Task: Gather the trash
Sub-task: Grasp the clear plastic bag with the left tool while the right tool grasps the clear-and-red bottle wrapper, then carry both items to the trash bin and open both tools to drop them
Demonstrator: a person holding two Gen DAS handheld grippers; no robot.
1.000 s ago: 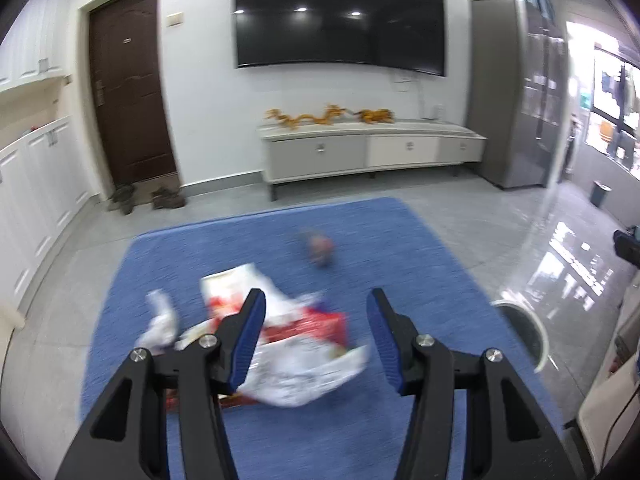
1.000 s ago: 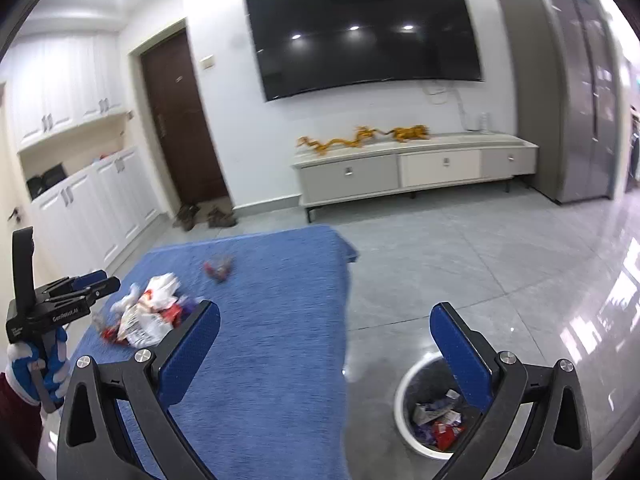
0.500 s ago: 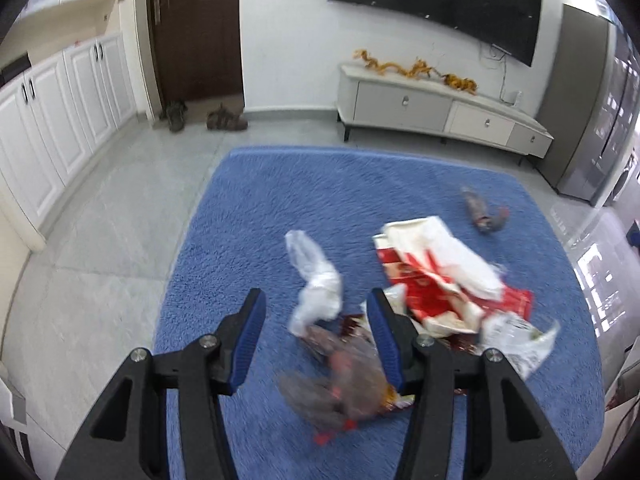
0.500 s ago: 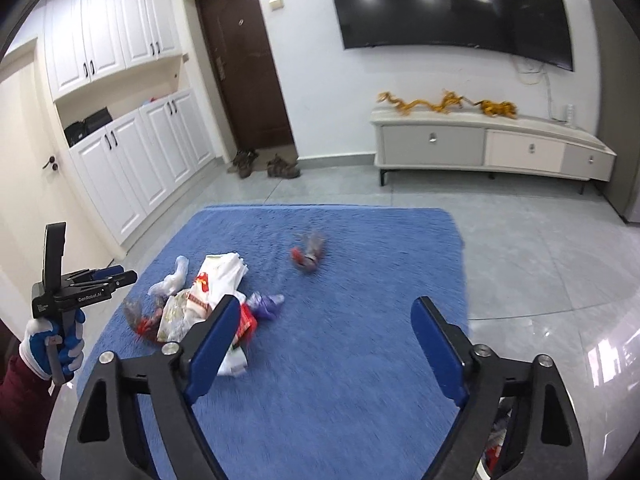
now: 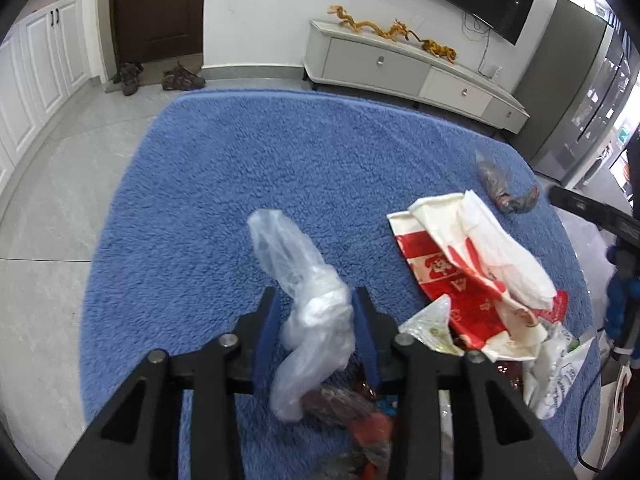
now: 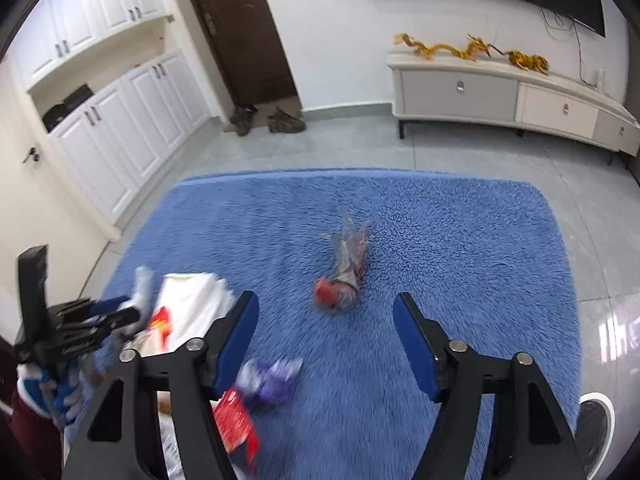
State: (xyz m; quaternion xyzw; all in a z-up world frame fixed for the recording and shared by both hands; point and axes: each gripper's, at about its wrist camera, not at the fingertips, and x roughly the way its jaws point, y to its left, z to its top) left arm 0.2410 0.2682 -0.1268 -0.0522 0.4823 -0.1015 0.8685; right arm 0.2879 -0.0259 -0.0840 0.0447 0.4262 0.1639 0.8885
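Blue rug [image 5: 224, 184] under you carries all the litter. Your left gripper [image 5: 316, 312] is narrowed around the clear plastic bag [image 5: 312, 308], blue pads touching or nearly touching its sides; the bag's long axis runs away from you. Your right gripper [image 6: 324, 328] gapes wide, and the twisted wrapper [image 6: 344, 276] lies just ahead between its fingers. Red-and-white bags [image 5: 468, 276] crowd your left gripper's right side; the bin [image 6: 596, 432] sits off the rug.

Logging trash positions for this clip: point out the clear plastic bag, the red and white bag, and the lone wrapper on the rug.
clear plastic bag [image 5: 316, 312], left wrist view, bunched middle between the fingers.
red and white bag [image 5: 472, 264], left wrist view, its flat middle.
lone wrapper [image 6: 344, 272], right wrist view, its crumpled body.
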